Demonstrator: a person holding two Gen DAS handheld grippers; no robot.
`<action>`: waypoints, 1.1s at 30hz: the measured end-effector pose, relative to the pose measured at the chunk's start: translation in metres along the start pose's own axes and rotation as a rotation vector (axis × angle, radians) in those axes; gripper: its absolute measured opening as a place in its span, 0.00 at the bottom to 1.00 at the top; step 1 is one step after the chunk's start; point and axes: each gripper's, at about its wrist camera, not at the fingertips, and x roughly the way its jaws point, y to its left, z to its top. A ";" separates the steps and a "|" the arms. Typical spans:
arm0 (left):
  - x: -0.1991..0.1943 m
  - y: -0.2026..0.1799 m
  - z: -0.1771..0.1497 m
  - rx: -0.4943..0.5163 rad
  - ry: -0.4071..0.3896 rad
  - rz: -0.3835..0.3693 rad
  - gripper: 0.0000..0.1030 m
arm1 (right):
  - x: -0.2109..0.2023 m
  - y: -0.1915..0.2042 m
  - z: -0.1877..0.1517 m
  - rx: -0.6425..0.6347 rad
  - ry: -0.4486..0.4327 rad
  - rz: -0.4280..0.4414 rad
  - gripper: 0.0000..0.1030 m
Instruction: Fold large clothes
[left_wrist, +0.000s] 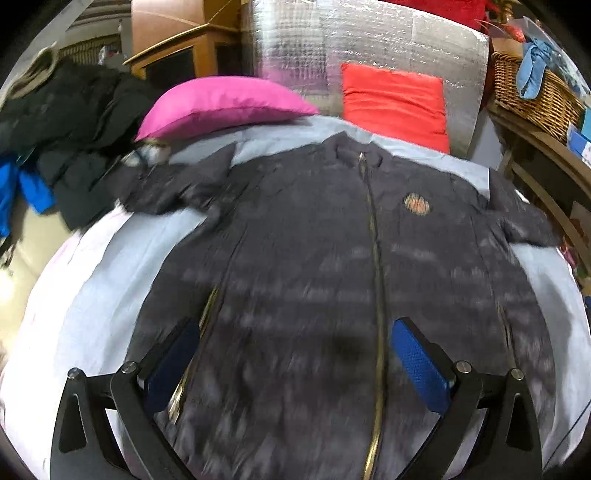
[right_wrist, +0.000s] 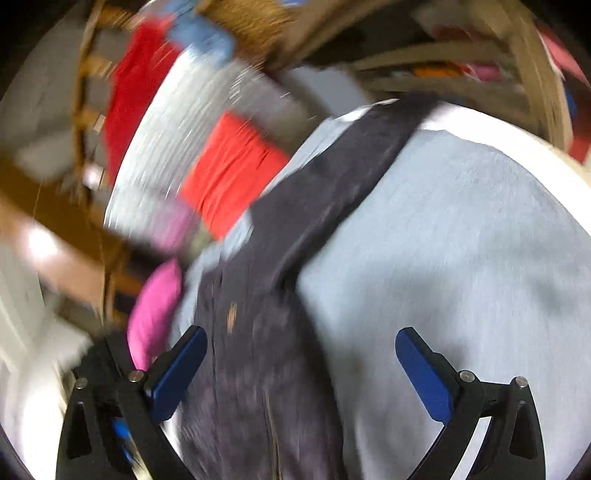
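Observation:
A dark navy zip-up jacket lies flat, front up, on a light blue sheet, sleeves spread to both sides, a gold zipper down its middle and a round badge on the chest. My left gripper is open and empty above the jacket's lower front. The right wrist view is blurred and tilted: the jacket and one sleeve run up the frame. My right gripper is open and empty above the jacket's side and the sheet.
A pink pillow and a red pillow lie at the bed's head against a silver foil panel. Dark clothes are piled at left. A wicker basket sits on wooden shelves at right.

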 end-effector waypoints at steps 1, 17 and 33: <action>0.008 -0.006 0.010 0.000 -0.011 -0.007 1.00 | 0.008 -0.006 0.015 0.021 -0.006 -0.005 0.99; 0.112 -0.019 0.013 -0.016 0.088 -0.007 1.00 | 0.135 -0.056 0.160 0.169 -0.067 -0.195 0.76; 0.129 -0.007 -0.003 -0.091 0.113 -0.053 1.00 | 0.106 0.266 0.034 -0.842 -0.195 -0.195 0.09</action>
